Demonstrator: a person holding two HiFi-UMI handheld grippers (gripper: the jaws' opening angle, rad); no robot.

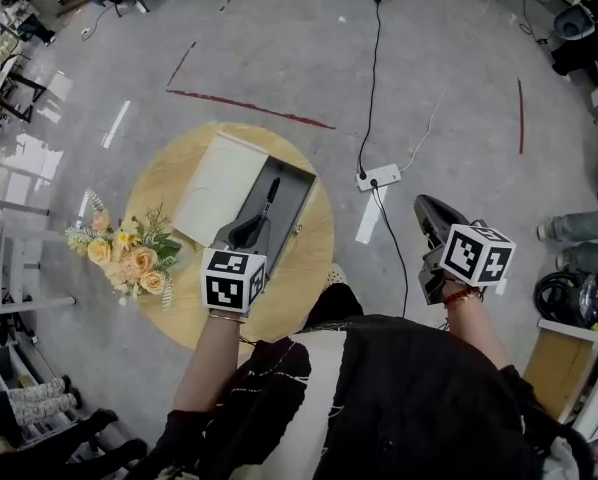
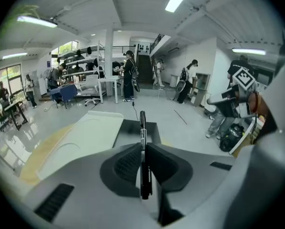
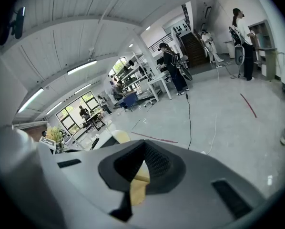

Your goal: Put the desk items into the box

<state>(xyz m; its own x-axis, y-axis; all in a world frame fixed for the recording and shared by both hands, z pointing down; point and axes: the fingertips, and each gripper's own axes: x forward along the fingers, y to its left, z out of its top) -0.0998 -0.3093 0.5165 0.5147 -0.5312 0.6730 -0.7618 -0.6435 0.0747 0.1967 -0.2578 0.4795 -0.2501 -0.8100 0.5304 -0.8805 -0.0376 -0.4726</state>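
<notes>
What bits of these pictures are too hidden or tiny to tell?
1. The yellow thing gripped in the right tongs: right gripper view, the tongs cover most of it; cannot name it.
2. Floor of the box: head view, the left tongs and pen cover part.
3. Print on the pen: left gripper view, too small.

- Hand-held gripper (image 3: 143, 146): the jaws are closed to a point, with a pale yellow piece (image 3: 137, 185) pinched between them; I cannot tell what it is.
- At 9 o'clock from the jaws is the round bench (image 3: 118, 136), with flowers (image 3: 54, 133) beyond.
- At 1 o'clock, a black cable (image 3: 188, 113) crosses the grey floor (image 3: 228, 113).
</notes>
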